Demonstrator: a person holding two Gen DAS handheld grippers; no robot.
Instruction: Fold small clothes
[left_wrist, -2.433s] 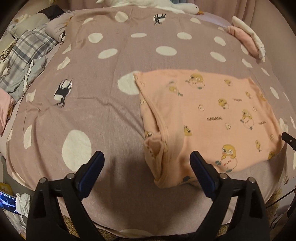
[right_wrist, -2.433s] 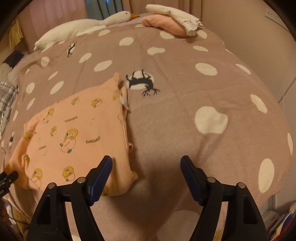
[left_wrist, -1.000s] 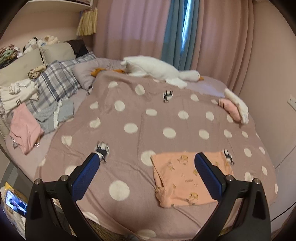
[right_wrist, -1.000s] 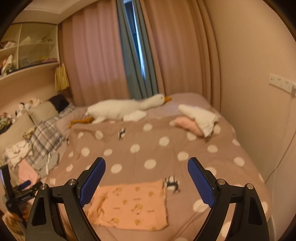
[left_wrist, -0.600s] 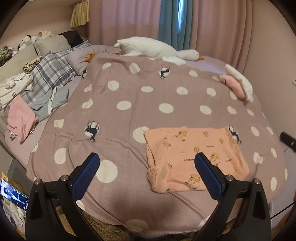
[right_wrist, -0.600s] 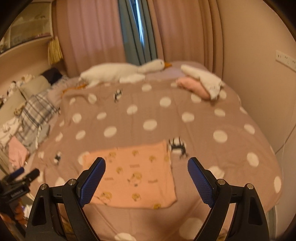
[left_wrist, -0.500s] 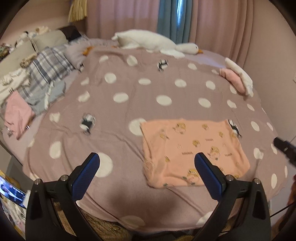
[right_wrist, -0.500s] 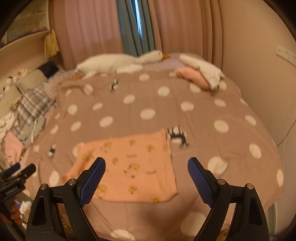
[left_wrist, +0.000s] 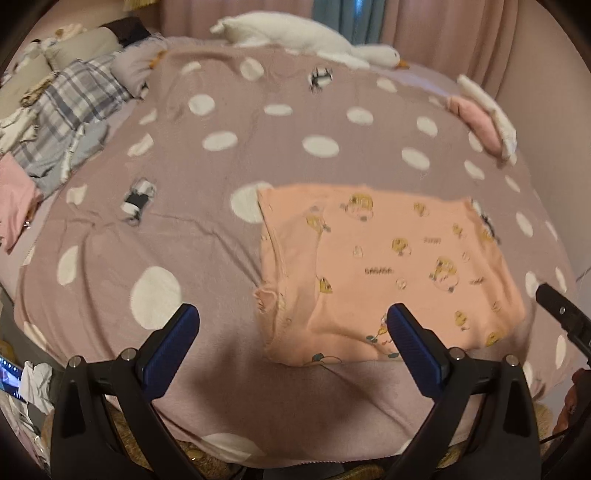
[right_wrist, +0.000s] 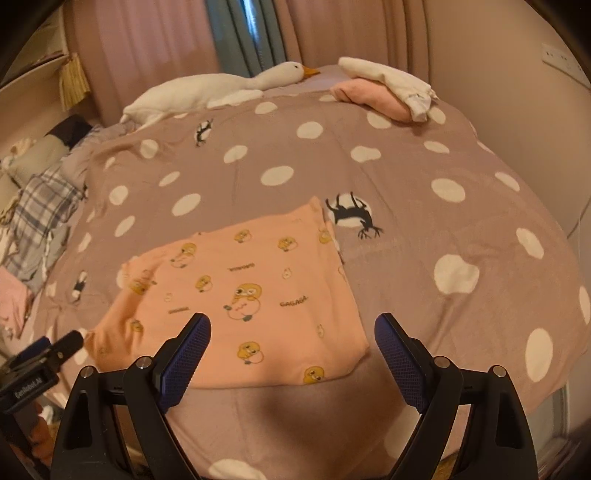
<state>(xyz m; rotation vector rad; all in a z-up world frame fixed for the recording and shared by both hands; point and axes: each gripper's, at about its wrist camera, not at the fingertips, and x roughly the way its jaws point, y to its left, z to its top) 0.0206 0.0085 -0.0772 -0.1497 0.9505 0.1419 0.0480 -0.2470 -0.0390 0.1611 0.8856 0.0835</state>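
Observation:
A small peach garment with yellow cartoon prints lies flat, partly folded, on the mauve polka-dot blanket near the bed's front edge. It also shows in the right wrist view. My left gripper is open and empty, held above the garment's near left corner. My right gripper is open and empty, held above the garment's near right part. The tip of the right gripper shows at the right edge of the left wrist view.
A white goose plush lies at the head of the bed. Folded pink and white clothes are stacked at the far right corner. A pile of plaid and pink clothes lies at the left. A wall runs along the right side.
Both grippers have come down and closer to the bed after being raised high. The peach garment now fills more of both views. It has not moved on the blanket.

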